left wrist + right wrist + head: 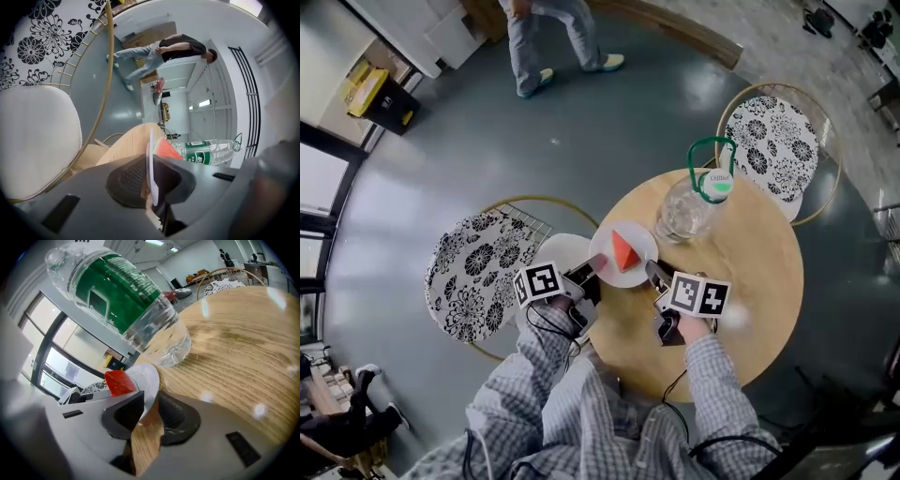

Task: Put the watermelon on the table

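Lowering the plate onto the tabletop; the watermelon sits between the tools. Left tool is clamped on its rim, while the right tool stands apart around it. Next, probably: release and withdraw.

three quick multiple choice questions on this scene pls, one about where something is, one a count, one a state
1. Where is the watermelon slice?
A on the floor
B on the white plate
C on the bottle's cap

2. How many chairs with flower-patterned cushions stand by the table?
A one
B two
C three

3. How does the left claw stand?
A wide open in the air
B shut on the bottle
C shut on the plate's rim

Answers: B, the slice lies on the plate. B, one chair is left of the table and another is beyond it. C, the left gripper view shows the rim pinched between its pads.
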`<state>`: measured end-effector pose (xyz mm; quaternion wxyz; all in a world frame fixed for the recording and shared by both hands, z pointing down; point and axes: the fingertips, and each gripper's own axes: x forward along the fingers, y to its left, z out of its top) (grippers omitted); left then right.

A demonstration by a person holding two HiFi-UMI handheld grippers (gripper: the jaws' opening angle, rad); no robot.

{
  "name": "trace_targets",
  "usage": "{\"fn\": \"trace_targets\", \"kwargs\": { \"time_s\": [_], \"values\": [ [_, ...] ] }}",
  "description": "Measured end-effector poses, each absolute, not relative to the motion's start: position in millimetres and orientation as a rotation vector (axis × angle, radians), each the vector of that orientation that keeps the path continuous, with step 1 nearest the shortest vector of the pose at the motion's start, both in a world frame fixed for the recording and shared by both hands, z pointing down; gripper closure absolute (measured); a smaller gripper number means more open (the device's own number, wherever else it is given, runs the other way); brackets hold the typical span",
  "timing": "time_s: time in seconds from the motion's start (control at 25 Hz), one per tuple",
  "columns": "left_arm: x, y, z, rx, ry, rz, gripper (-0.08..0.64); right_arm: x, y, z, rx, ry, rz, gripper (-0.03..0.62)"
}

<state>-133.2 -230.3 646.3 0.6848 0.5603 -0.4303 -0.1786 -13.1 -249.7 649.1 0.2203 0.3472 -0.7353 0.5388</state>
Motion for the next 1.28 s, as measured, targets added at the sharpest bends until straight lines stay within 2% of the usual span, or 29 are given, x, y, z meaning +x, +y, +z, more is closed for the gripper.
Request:
{"fn": "trace_targets", "kwargs": {
  "time_s": [0.24,0.32,0.56,0.8,0.88,0.96,1.24,1.28],
  "values": [
    [-133.3,-229.7,651.5,1.236,-0.976,-0.377,0.531,-11.6,-239.0,631.3,0.936,-2.114,1.357,0.512],
    [-132.6,-229.3,652.1,1.231,-0.977,-0.373,0.532,-13.8,-232.9,622.8,0.898,-2.178,1.131,0.512],
    [-130.8,-232.0,652.6,1.229,-0.978,-0.372,0.532,-49.3,-192.2,613.2,0.514,-2.195,0.169,0.512],
    [-129.5,-230.9,652.1,1.227,-0.979,-0.366,0.532,-69.5,-166.2,634.2,0.238,-1.986,-0.408,0.512],
    [-129.9,-230.6,652.4,1.227,-0.983,-0.365,0.532,-71.8,-166.7,636.5,0.204,-1.935,-0.503,0.514],
    [-131.2,-230.5,652.8,1.227,-0.986,-0.366,0.532,-73.4,-166.7,636.1,0.184,-1.916,-0.543,0.543],
    [-129.2,-233.3,648.9,1.218,-0.977,-0.399,0.528,-72.2,-166.8,636.3,0.181,-1.917,-0.535,0.548],
    [-128.2,-233.8,647.6,1.22,-0.974,-0.401,0.508,-71.5,-166.7,637.3,0.178,-1.914,-0.535,0.548]
  ]
}}
